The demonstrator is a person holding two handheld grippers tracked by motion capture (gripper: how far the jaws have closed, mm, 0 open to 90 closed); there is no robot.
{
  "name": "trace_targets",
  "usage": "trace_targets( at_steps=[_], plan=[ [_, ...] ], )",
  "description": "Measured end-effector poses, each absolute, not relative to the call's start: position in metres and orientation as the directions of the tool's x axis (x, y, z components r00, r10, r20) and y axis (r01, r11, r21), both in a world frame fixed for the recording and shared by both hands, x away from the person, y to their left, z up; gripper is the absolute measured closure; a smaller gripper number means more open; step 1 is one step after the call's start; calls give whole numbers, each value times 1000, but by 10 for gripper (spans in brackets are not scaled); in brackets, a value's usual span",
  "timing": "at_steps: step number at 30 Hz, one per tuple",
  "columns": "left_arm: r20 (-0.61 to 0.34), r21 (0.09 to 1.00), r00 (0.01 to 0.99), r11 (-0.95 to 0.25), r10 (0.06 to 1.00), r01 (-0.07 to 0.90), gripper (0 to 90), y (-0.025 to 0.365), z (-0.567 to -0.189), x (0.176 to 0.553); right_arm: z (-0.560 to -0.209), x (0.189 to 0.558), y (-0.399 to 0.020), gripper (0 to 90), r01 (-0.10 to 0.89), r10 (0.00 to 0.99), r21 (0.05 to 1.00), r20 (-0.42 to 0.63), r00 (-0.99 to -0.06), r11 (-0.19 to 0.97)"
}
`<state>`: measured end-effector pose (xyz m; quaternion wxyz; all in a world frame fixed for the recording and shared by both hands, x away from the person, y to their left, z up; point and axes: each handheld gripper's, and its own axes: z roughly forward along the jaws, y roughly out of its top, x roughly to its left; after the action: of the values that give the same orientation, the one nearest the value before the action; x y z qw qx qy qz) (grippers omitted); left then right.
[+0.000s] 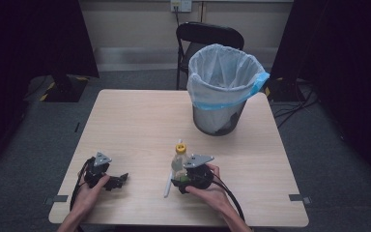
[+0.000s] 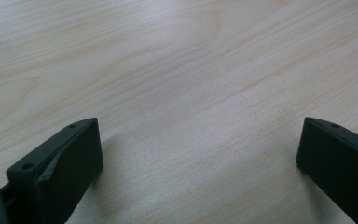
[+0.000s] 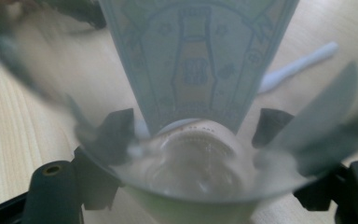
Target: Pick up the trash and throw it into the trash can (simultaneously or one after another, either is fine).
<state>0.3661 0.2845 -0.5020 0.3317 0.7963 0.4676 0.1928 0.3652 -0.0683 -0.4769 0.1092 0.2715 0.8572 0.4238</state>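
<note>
Desk: lined waste bin at far side, well apart from the bottle. Clear bottle, yellow cap, lies near the front edge between the right gripper fingers, wide around its base; pad contact cannot be told. Left gripper fingers released, idle on bare wood. Judgement: pickup beginning; lift and disposal remain. White straw beside bottle.

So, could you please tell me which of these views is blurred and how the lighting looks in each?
Right gripper view: the bottle sits so close that its base smears out of focus, though the label stays readable. Left gripper view: sharp, evenly lit wood grain on the table, soft shadows by the jaws. High view: dim, with dark surroundings and a paler tabletop.
</note>
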Motion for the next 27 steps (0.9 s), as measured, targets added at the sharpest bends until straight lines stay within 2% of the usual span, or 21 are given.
trace_targets(
  at_steps=[5,16,27],
  plan=[
    [-2,709,489,-343,872,616,0,285,-502,366,-478,366,-67,268,365,554,789,38,-831,494],
    [-6,711,486,-338,874,616,0,284,-502,366,-476,366,-68,277,371,556,781,36,-830,503],
    [-5,711,486,-339,874,616,0,284,-502,366,-461,368,-79,277,393,580,806,76,-811,444]
  ],
)
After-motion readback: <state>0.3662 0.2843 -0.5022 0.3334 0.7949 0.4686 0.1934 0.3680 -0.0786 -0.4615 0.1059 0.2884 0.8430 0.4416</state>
